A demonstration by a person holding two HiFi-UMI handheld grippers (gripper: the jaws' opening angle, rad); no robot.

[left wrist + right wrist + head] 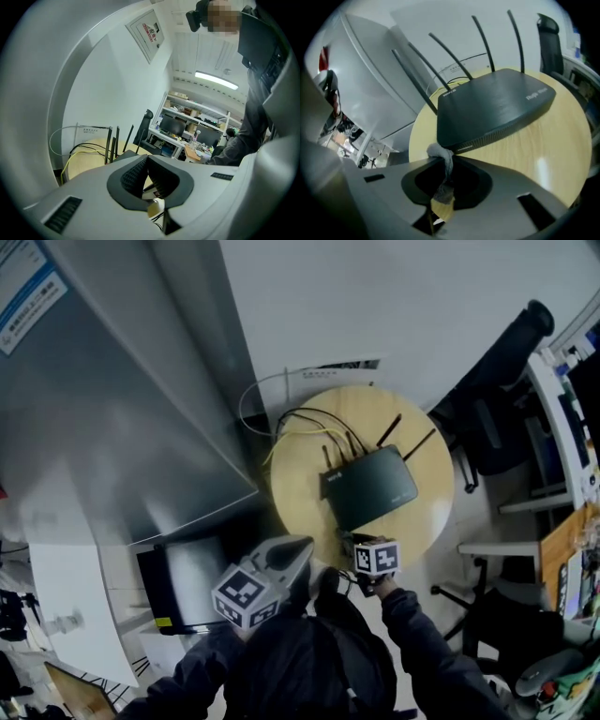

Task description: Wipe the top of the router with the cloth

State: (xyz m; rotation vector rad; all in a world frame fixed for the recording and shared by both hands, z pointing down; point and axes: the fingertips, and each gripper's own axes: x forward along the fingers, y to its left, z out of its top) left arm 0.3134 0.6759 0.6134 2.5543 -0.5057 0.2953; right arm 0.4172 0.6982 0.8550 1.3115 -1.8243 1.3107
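A black router [370, 486] with several antennas stands on the round wooden table [305, 498]; the right gripper view shows its top [497, 105] close ahead. My right gripper [350, 540] is at the router's near edge, shut on a small grey cloth [437, 151] that bunches out of the jaws and touches the router's front corner. My left gripper [302, 547] hovers by the table's near-left edge, off the router. Its jaws are shut with nothing between them [146, 177]. The antennas [112, 143] show beyond it.
Yellow and black cables [300, 423] trail from the router's back towards the wall. A black office chair [497, 381] stands to the right, with a cluttered desk [572, 427] beyond it. A grey cabinet [112, 409] fills the left, and another chair [183, 582] sits near the table's left.
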